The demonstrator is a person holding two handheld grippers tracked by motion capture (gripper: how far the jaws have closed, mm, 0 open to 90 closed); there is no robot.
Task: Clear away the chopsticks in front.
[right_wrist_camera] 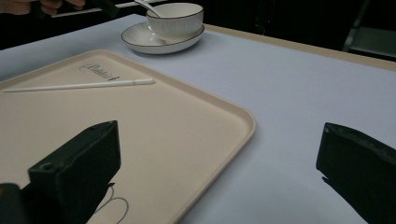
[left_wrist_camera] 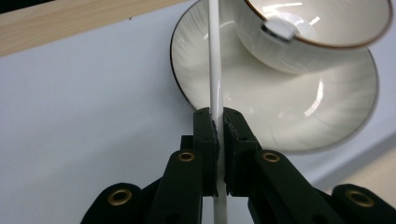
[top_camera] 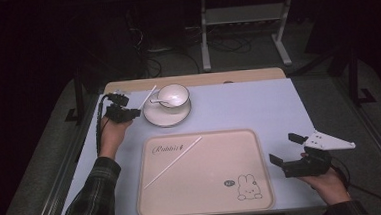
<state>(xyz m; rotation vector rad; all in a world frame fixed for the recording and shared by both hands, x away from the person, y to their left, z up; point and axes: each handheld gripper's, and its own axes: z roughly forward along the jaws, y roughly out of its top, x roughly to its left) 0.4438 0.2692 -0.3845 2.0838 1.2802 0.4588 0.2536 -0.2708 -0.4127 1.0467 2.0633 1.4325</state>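
Left gripper (top_camera: pixel 137 111) has its jaws clenched on a thin white chopstick (left_wrist_camera: pixel 215 70), at the far left of the table just left of the saucer (top_camera: pixel 167 116). In the left gripper view the stick runs straight up between the pads and on past the saucer rim toward the bowl (left_wrist_camera: pixel 322 32); the grip looks to sit near one end, so most of the length hangs out as a lever. My read: very light, stiff, smooth and round, so it can roll or pivot in flat pads if it knocks anything. Better hold would be nearer the middle, pads square across the shaft, moderate squeeze; it won't crush but it can slide lengthwise. Keep the free end off the bowl and the spoon (top_camera: pixel 156 101) sitting in it: crockery is the fragile part here, and a tap could tip the spoon. Second chopstick (top_camera: pixel 172 161) lies diagonally on the beige tray (top_camera: pixel 263 183), in its left half, flat on the surface, so picking it up means coming down low on a thin rod; the tray face looks slick. Right gripper (top_camera: pixel 283 149) sits to the right of the tray near the table's near edge, jaws spread wide with nothing between them.
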